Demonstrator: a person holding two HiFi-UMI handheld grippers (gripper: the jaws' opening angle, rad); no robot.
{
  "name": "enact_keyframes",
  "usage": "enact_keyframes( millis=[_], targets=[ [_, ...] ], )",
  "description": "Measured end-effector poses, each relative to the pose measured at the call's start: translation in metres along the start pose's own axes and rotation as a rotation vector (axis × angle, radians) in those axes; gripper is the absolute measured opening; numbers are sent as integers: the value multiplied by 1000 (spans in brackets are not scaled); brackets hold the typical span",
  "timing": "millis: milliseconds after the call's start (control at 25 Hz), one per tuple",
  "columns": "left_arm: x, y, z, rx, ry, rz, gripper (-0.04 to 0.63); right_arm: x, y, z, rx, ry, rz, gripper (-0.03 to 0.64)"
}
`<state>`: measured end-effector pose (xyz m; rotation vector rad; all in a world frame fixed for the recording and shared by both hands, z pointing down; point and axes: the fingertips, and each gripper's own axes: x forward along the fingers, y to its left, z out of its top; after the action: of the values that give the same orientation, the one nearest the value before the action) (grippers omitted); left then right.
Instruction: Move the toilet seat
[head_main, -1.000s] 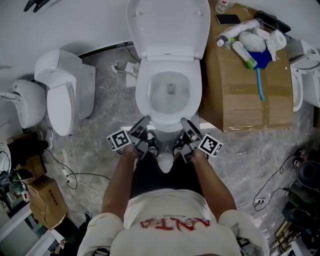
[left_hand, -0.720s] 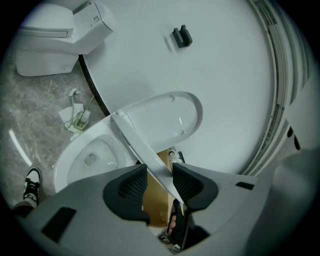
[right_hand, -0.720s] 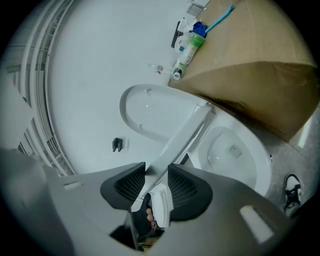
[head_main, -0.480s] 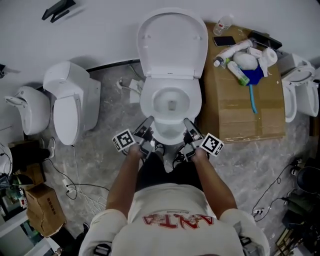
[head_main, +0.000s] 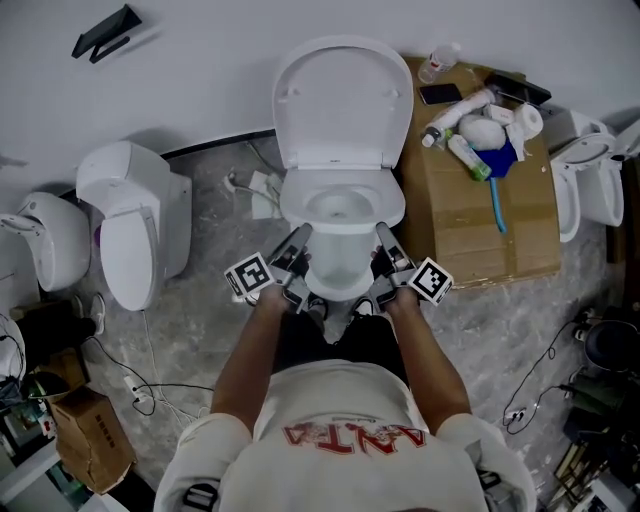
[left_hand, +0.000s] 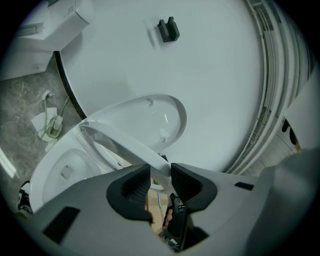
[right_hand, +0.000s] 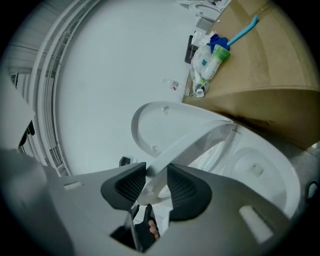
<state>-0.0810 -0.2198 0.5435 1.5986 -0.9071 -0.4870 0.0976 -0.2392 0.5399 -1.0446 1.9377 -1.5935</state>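
While the toilet seat (left_hand: 116, 137) sits half-raised above the bowl (head_main: 338, 278), the left gripper (head_main: 300, 238) jaws, just closing tighter, and the right gripper (head_main: 383, 236) jaws each clamp its front rim.

Side toilet (head_main: 30, 240) cut by left edge, bottle (head_main: 437, 62) label too small to read

We've got a cardboard box (head_main: 470, 225) at right, carrying a phone (head_main: 440, 94), bottles (head_main: 467, 157), a blue brush (head_main: 497, 208), two spare toilets (head_main: 130, 225) at left, a black bracket (head_main: 105, 32) on the wall (head_main: 200, 70), cables (head_main: 150, 372) trailing over the floor (head_main: 205, 305)
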Motion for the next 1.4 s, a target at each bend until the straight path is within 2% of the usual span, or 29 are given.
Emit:
enact_keyframes(
  millis=[360, 720, 1400],
  targets=[
    [29, -21, 33, -112, -1, -99, 123, 32, 21, 32, 31, -83, 46, 121],
    [55, -35, 63, -152, -3, -155, 114, 60, 34, 58, 41, -133, 55, 117],
    [107, -48, 122, -109, 37, -206, 103, 122, 46, 111, 51, -190, 73, 113]
  ],
)
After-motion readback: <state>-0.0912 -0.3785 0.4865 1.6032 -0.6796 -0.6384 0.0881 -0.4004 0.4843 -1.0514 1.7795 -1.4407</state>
